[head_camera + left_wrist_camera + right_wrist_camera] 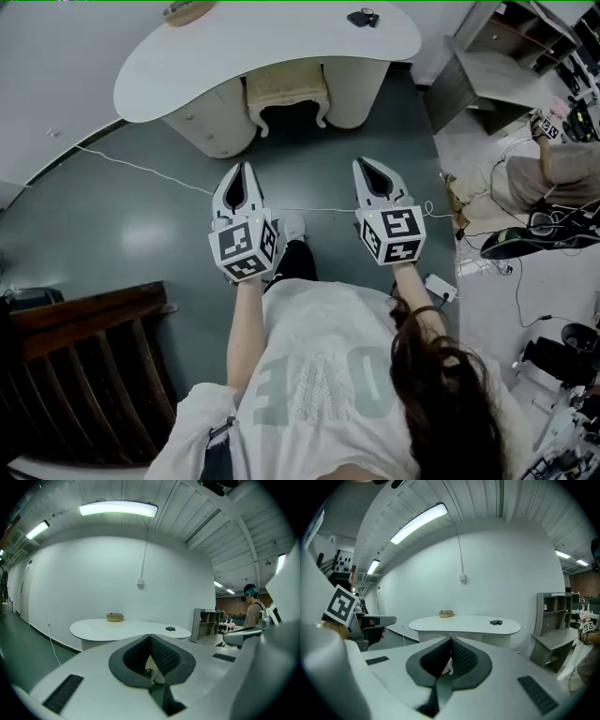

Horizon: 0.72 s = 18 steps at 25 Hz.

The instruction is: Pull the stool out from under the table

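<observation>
Head view: stool (286, 92) is sitting tucked under the table (281, 42) at top centre of frame. Its cream seat & curved legs are showing in the gap btwn the two table pedestals.

L gripper (246, 169) and R gripper (362, 163) are hovering side by side mid-frame over the dark floor (112, 234). Both are pointing up-frame toward the stool, well apart from it & touching nothing. Both tongs are sitting fully shut, tips meeting, nothing btwn them. Each gripper view is showing its dark ribbed pads (161, 656) closing to a point, w/ the table straight ahead in the background.

On the tabletop a small basket (187, 12) is lying at the top edge, left of centre, and a small dark item (363, 17) right of centre.

A white cable (141, 171) is running across the floor from left to right, passing btwn grippers & table. A dark wooden chair (84, 366) is filling the lower left corner, a grey shelf unit (506, 42) is standing upper right, and another person (553, 169) is showing at the right edge.
</observation>
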Each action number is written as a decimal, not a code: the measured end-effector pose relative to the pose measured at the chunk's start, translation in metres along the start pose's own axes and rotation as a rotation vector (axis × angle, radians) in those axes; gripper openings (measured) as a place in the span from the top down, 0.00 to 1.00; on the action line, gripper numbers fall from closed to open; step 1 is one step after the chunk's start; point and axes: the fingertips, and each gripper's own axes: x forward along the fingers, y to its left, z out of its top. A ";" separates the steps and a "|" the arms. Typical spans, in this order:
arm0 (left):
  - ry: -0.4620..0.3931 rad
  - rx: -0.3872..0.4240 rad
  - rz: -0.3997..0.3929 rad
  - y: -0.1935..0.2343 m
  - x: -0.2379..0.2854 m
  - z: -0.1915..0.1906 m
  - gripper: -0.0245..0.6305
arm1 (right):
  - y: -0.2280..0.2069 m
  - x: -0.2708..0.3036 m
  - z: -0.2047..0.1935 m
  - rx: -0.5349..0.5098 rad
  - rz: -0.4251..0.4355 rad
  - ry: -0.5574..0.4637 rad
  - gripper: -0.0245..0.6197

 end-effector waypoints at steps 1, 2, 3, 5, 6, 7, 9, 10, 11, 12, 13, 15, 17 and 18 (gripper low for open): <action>0.003 -0.004 -0.001 0.008 0.013 0.002 0.92 | -0.001 0.015 0.005 0.003 -0.007 0.000 0.92; 0.007 -0.006 -0.004 0.016 0.026 0.004 0.92 | -0.002 0.028 0.010 0.006 -0.014 0.001 0.92; 0.012 -0.004 -0.008 0.023 0.038 0.007 0.92 | -0.002 0.042 0.015 0.009 -0.021 0.002 0.92; 0.019 0.010 -0.021 0.036 0.064 0.013 0.92 | -0.005 0.069 0.026 0.013 -0.039 0.004 0.92; 0.022 0.016 -0.031 0.042 0.079 0.017 0.92 | -0.007 0.084 0.032 0.017 -0.049 0.006 0.92; 0.026 0.020 -0.041 0.048 0.093 0.020 0.92 | -0.009 0.098 0.037 0.023 -0.058 0.008 0.92; 0.035 0.026 -0.064 0.057 0.119 0.027 0.92 | -0.012 0.122 0.048 0.046 -0.073 0.009 0.92; 0.037 0.033 -0.076 0.060 0.130 0.030 0.92 | -0.012 0.131 0.052 0.058 -0.078 0.005 0.92; 0.037 0.041 -0.086 0.063 0.140 0.033 0.92 | -0.013 0.140 0.057 0.068 -0.083 0.000 0.92; 0.033 0.047 -0.094 0.065 0.150 0.036 0.92 | -0.013 0.147 0.061 0.073 -0.088 -0.005 0.92; 0.025 0.045 -0.100 0.066 0.158 0.039 0.92 | -0.015 0.154 0.064 0.074 -0.091 -0.007 0.92; 0.007 0.024 -0.110 0.064 0.169 0.041 0.92 | -0.021 0.163 0.065 0.071 -0.096 -0.001 0.92; 0.002 0.013 -0.108 0.059 0.177 0.040 0.92 | -0.031 0.171 0.063 0.065 -0.102 0.005 0.92; 0.003 0.015 -0.101 0.057 0.180 0.040 0.92 | -0.037 0.174 0.062 0.065 -0.105 0.005 0.92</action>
